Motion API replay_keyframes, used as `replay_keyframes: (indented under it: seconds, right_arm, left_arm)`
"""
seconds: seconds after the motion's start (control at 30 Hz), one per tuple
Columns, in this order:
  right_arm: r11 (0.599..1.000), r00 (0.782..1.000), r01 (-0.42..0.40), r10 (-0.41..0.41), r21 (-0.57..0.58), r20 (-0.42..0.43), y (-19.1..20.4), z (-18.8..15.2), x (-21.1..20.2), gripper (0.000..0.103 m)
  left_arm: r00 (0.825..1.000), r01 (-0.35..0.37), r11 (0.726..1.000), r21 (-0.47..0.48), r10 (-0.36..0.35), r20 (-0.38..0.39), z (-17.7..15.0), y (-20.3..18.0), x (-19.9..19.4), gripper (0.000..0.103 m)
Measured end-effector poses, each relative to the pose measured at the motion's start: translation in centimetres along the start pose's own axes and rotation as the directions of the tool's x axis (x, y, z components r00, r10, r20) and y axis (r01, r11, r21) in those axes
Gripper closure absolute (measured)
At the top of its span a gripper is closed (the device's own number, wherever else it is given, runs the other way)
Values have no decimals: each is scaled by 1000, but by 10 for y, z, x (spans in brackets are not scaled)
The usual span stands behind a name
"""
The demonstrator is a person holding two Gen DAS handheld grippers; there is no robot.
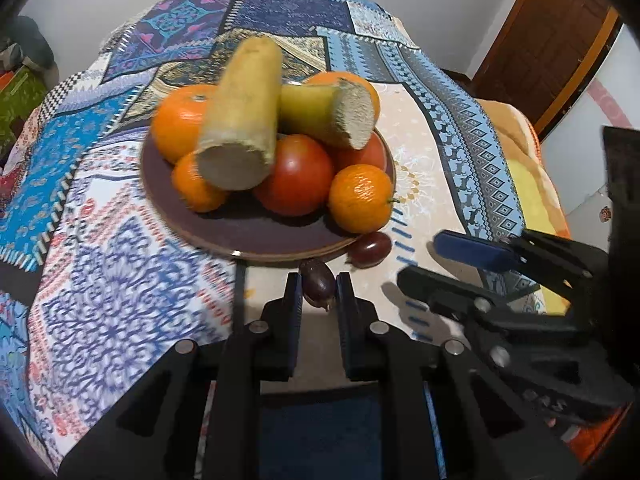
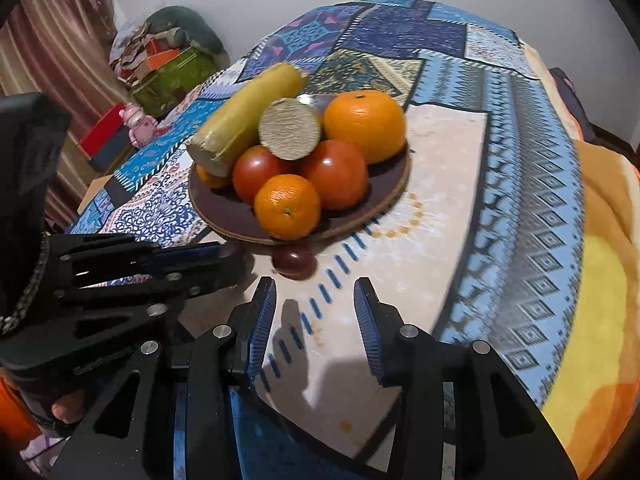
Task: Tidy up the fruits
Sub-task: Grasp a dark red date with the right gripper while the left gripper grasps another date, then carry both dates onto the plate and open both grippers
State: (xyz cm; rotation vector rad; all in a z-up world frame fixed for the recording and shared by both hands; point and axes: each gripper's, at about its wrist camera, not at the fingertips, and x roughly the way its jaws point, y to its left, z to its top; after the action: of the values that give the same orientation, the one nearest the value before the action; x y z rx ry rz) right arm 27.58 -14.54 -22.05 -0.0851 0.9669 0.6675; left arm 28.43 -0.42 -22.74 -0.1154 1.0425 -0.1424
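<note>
Just below the plate rim, the left gripper pinches a dark date; another date lies beside. Right gripper hangs open, empty. Next, probably lift onto the plate.

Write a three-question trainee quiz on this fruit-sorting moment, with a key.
1. True or false: the left gripper is shut on a small dark fruit.
2. What lies between the right gripper pads? A) an orange B) nothing C) a tomato
3. Fill in: a second dark fruit lies on the tablecloth just outside the rim of the ____.

Key: 1 true; 2 B; 3 plate.
</note>
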Motion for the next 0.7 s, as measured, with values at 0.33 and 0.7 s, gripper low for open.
replay_keyframes:
  seconds: [0.33, 0.7]
  right_arm:
    - [1000, 999, 20, -21, -13, -34, 11, 10, 24, 69]
    - [1000, 1000, -6, 6, 0, -4, 15, 4, 7, 78]
  left_arm:
    - [999, -15, 999, -47, 17, 49, -5, 33, -30, 87]
    - [996, 1, 999, -44, 3, 91, 11, 31, -36, 87]
